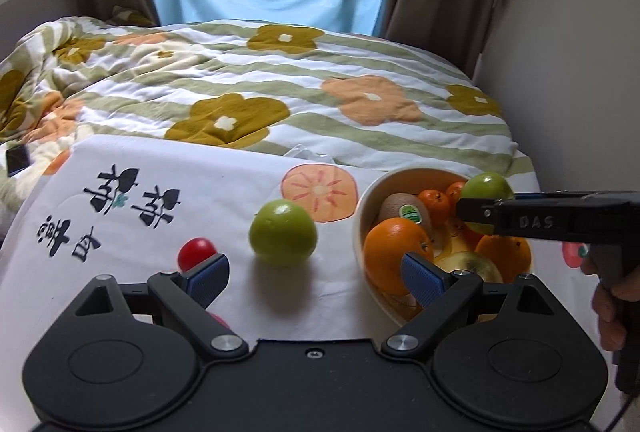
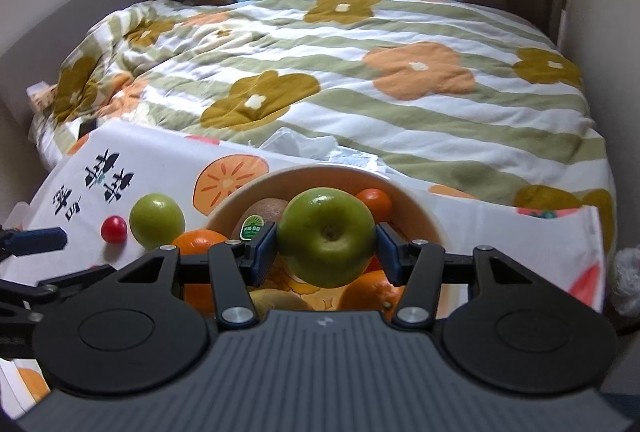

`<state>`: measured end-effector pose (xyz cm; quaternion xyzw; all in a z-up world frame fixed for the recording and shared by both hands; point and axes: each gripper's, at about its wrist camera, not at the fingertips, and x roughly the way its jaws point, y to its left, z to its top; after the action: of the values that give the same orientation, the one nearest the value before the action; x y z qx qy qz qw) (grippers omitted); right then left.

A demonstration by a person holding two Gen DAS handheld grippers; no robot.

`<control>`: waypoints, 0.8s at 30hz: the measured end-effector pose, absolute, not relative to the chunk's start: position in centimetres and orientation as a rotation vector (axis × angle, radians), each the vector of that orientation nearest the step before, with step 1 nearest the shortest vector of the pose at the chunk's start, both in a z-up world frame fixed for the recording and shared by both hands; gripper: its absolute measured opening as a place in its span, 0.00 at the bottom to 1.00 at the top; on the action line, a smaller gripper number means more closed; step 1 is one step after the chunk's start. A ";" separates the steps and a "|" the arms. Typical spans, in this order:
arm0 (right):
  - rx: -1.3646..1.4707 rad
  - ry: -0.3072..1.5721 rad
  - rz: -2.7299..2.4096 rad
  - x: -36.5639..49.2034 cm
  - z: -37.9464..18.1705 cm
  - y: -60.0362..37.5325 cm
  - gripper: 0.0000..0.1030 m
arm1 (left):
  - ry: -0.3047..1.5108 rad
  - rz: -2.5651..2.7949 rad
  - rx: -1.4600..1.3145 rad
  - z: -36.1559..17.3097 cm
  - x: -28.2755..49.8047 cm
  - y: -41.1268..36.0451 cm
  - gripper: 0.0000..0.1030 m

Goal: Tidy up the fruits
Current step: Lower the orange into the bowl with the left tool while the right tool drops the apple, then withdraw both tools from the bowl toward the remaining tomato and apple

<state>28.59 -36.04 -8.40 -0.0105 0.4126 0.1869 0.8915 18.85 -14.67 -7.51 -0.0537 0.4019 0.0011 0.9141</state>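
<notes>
Right tongs grip green apple over bowl.

"DAS" is embossed on the right claw; the kiwi sticker is probably illegible.

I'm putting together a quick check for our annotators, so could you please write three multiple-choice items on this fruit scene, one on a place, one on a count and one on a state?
1. Where does the small red fruit lie?
A. In the bowl
B. On the white cloth, left of the loose green apple
C. On the quilt

2. How many green apples show?
A. One
B. Two
C. Three

3. What is the right gripper doing?
A. Hanging open over the bowl
B. Clamping an orange
C. Clamping a green apple over the bowl

Answers:
1. B: it sits on the cloth beside the loose apple, outside the bowl.
2. B: one on the cloth, one held.
3. C: both pads press the held apple's sides above the bowl's fruit.
</notes>
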 end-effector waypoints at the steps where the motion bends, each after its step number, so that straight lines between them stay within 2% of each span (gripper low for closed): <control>1: -0.031 0.855 0.403 28.6 -8.8 -36.0 0.66 | 0.828 0.011 -0.111 -7.6 18.8 -14.6 0.92; 10: -0.067 0.828 0.469 28.2 -10.4 -35.9 0.68 | 0.839 0.067 -0.107 -8.2 18.0 -14.1 0.92; 11: -0.060 0.812 0.470 28.1 -10.4 -36.1 0.72 | 0.840 0.072 -0.106 -8.2 17.9 -14.2 0.92; 13: -0.050 0.768 0.447 27.6 -10.0 -36.6 1.00 | 0.841 0.079 -0.104 -8.2 17.7 -14.2 0.92; 24: -0.033 0.728 0.384 25.8 -8.3 -37.7 1.00 | 0.799 0.098 -0.066 -6.6 16.6 -14.2 0.92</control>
<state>25.78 -37.72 -8.29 -0.0159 0.3537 0.1868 0.9164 16.61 -14.23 -6.64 -0.0322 0.3885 0.0476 0.9196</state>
